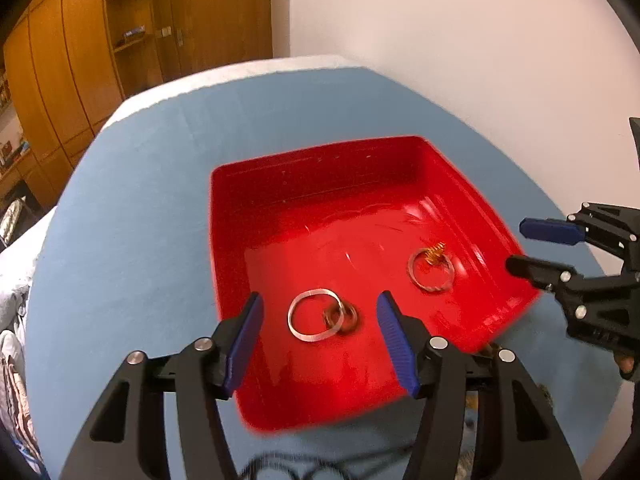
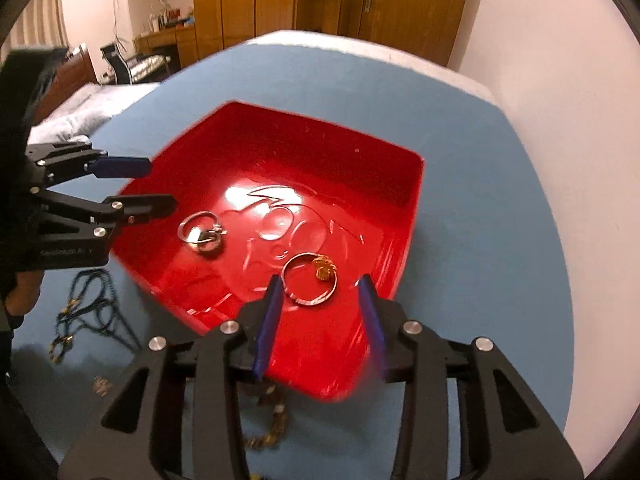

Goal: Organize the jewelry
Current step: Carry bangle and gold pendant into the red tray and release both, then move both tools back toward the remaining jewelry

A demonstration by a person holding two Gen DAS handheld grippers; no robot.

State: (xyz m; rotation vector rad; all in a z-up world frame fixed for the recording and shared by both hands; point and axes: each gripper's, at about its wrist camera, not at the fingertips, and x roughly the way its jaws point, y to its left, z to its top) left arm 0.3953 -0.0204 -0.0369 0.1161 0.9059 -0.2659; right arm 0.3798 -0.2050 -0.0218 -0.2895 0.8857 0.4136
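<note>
bangles [image 1: 315, 315] and rings already lie in the red tray [image 1: 280, 168], just ahead of both wide-open, empty grippers [image 1: 320, 344] [image 2: 322, 316]; next probably means fetching the dark necklace [image 2: 86, 312] beside the tray.

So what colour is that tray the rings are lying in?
Bright glossy red tray; the right wrist view shows it best.

Both grippers, left gripper [image 1: 320, 320] and right gripper [image 2: 322, 300], are built of black plastic linkage arms joined by round silver screws. Ribbed blue pads are fitted inside the fingers [image 1: 244, 340]. Faint pale lettering is seen on the left gripper's body in the right wrist view.
</note>
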